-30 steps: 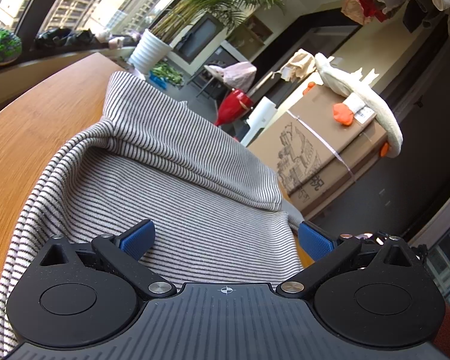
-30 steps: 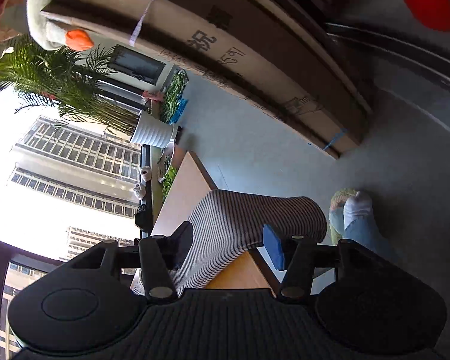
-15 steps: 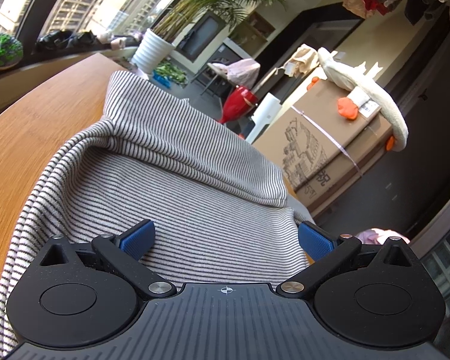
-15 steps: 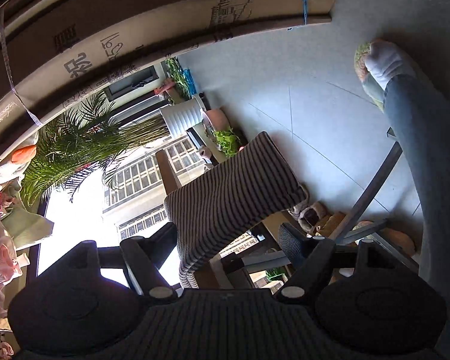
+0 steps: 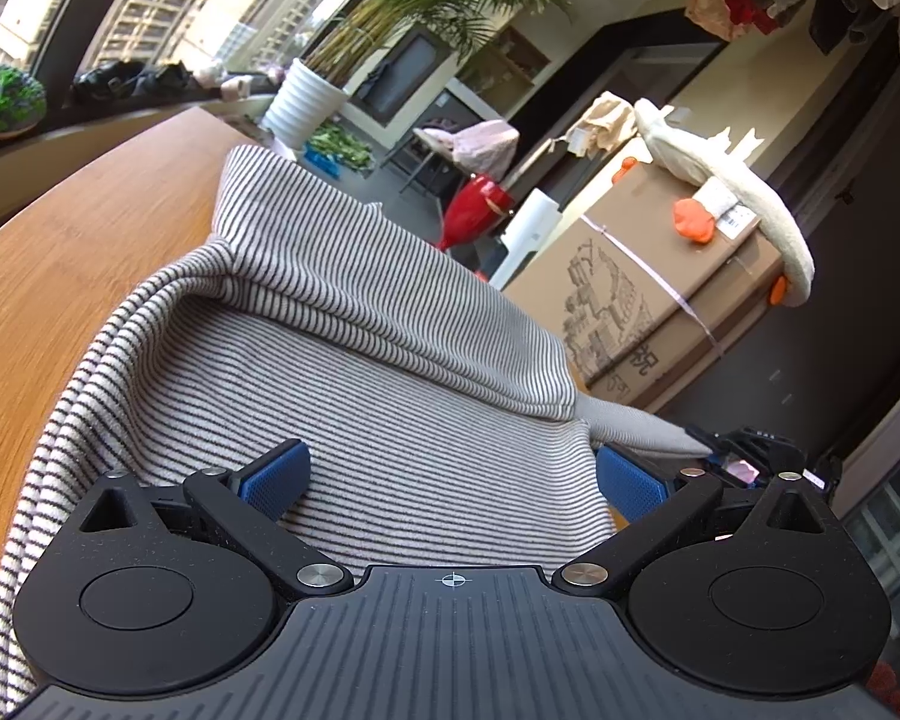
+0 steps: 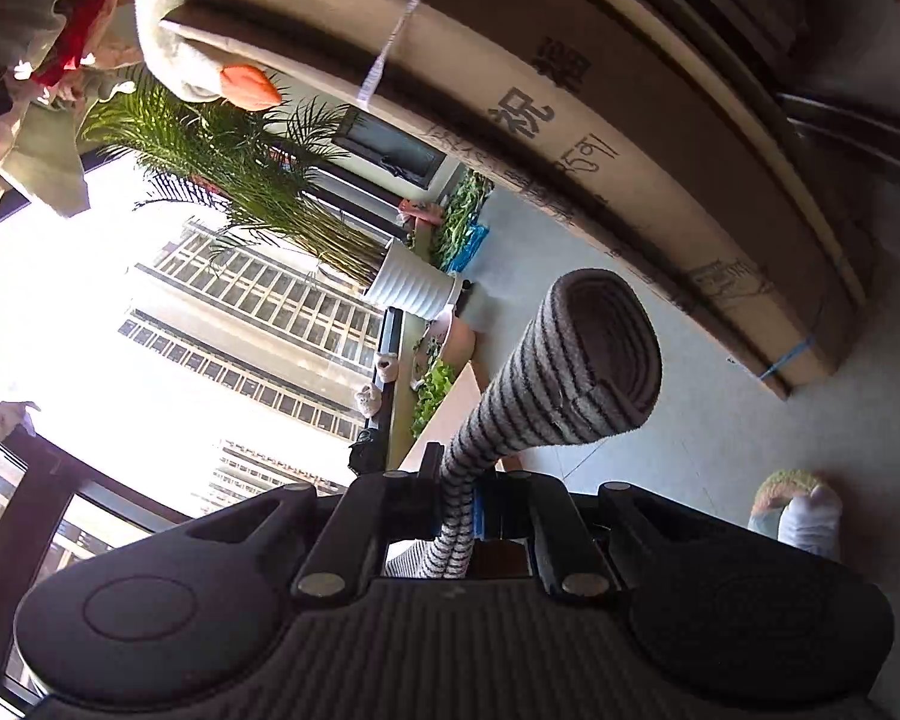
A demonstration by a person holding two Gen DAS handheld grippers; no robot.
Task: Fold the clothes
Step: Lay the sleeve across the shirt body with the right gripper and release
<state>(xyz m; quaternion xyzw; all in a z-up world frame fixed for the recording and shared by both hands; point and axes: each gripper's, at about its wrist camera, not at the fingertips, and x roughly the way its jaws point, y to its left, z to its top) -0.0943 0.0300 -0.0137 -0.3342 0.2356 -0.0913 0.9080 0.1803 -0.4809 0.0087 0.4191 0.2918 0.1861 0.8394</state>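
A grey-and-black striped garment [image 5: 354, 360] lies part-folded on the wooden table [image 5: 78, 252], its far layer doubled over the near one. My left gripper [image 5: 450, 480] is open just above the near cloth, blue pads [image 5: 273, 477] wide apart with nothing between them. In the right wrist view the striped sleeve [image 6: 546, 396] is pinched in my right gripper [image 6: 459, 510], which is shut on it; the open cuff sticks out past the fingers. The right gripper's black frame shows at the garment's right edge in the left wrist view.
A large cardboard box [image 5: 660, 300] with a plush toy on top stands right of the table. A white planter [image 5: 303, 102] with a palm and a red vase [image 5: 477, 213] are beyond the far edge. A person's socked foot [image 6: 807, 519] is on the floor.
My right gripper went from open around the sleeve to shut on it, and its view has swung round. The left gripper has stayed open and almost still over the cloth.
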